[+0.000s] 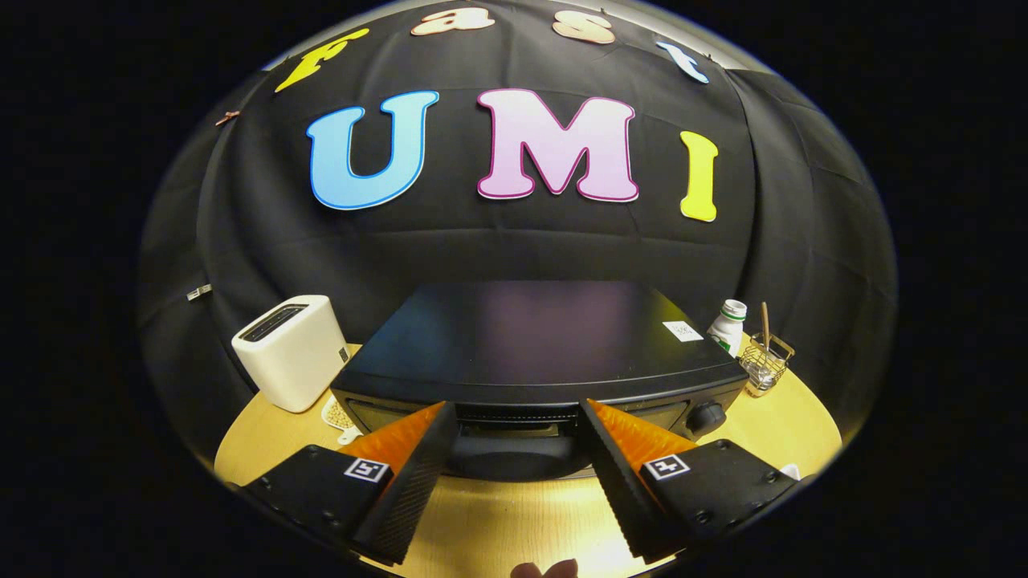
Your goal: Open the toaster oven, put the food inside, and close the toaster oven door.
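Gripper [518,413]: fingers spread wide, holding nothing; their tips sit at the top front edge of the toaster oven, one either side of its door handle
Toaster oven [530,333]: black, on the wooden table [514,522], directly ahead; door shut; handle [510,457] between the fingers; knob [707,417] beyond the right finger
Left of oven: white pop-up toaster [291,351]; a pale perforated item [339,416] lies beside it, partly hidden
Right of oven: white bottle [728,325]; wire basket [765,363] holding a stick
Food: cannot tell where
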Motion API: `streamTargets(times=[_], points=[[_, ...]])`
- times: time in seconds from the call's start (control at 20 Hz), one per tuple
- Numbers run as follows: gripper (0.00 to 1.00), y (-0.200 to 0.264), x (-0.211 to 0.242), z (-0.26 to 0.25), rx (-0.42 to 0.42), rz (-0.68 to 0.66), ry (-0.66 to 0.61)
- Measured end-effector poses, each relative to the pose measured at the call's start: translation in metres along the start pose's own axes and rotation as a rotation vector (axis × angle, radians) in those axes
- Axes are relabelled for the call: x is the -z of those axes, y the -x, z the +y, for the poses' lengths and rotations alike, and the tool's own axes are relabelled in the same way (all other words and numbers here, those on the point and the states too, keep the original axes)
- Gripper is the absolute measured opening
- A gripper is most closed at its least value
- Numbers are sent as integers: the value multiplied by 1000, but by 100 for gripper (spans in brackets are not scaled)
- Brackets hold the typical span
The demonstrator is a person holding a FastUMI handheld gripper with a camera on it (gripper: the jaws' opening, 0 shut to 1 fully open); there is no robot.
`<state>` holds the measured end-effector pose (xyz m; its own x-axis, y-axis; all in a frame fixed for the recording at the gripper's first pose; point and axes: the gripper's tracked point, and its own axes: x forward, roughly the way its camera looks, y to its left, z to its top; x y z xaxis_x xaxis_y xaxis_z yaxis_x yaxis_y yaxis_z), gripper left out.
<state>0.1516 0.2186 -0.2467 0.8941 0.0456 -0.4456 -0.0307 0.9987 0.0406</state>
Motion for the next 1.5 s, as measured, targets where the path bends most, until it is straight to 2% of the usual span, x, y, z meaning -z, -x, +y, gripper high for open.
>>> streamTargets(times=[0.4,0.55,0.85,1.0,1.2,1.5], points=[[99,45,45,0,2,67,-24],[99,61,73,0,17,108,10],[99,80,161,-12,46,335,26],[99,85,185,-18,39,405,30],[99,91,180,-16,-13,401,42],[98,105,132,-10,-146,367,-14]])
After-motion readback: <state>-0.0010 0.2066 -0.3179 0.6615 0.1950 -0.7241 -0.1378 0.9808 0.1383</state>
